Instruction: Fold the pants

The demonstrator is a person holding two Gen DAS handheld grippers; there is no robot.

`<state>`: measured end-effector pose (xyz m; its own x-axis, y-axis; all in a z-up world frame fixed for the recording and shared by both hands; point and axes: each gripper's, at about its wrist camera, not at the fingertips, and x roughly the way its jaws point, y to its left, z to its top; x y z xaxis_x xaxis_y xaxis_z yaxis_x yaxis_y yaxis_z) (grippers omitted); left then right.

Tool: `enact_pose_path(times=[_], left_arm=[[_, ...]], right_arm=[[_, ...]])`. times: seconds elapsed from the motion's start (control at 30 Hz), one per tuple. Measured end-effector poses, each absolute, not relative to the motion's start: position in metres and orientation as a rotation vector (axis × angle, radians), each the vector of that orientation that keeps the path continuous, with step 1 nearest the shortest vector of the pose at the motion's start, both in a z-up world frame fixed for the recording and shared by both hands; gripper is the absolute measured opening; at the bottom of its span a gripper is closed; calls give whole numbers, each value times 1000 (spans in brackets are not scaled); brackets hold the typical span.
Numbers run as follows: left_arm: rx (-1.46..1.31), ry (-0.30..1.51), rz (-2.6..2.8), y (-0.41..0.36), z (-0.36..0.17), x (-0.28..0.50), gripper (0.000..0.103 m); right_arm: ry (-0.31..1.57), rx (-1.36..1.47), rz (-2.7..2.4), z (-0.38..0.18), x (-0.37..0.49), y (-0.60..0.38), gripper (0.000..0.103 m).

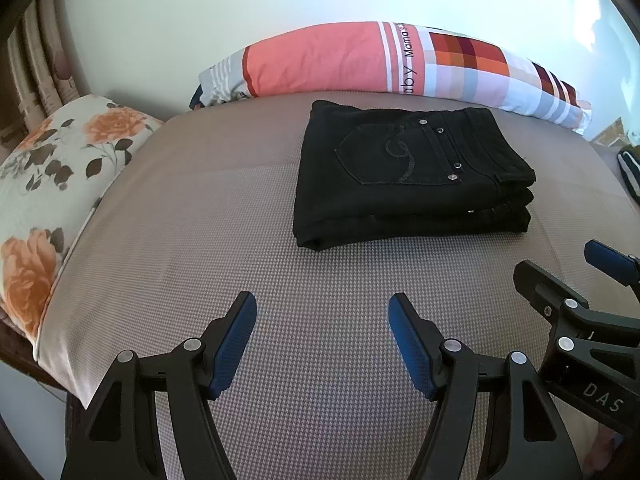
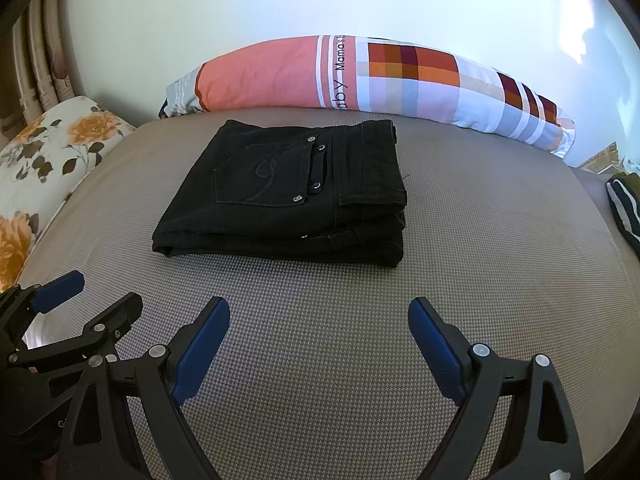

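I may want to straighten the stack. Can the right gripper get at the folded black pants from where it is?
Probably yes. The right gripper has its jaws open and empty, and only bare mattress lies between it and the folded pants. The left gripper sits off to the side, out of the way.

A bed covered in a grey-beige, finely checked woven sheet (image 1: 192, 208) filled most of both views. Along its far edge, against a pale plain wall (image 2: 280, 0), lay a long pillow with a coral panel and orange, red and pastel checks (image 2: 360, 76). At the left sat a cream pillow printed with orange roses (image 1: 44, 184). A dark striped cloth (image 2: 624, 208) showed at the right edge.
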<state>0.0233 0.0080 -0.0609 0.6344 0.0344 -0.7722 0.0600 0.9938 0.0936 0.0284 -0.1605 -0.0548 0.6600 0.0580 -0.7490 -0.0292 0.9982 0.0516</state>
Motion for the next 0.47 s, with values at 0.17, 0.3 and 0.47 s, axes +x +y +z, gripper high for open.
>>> enact_pose_path(times=[0.17, 0.3, 0.47], left_arm=[[109, 890, -19, 9, -63, 24, 69], [107, 897, -24, 9, -64, 24, 69], [103, 899, -25, 9, -64, 24, 69]], right_arm=[[849, 33, 50, -55, 29, -161, 89], [850, 35, 51, -55, 29, -161, 89], [849, 34, 50, -55, 29, -161, 89]])
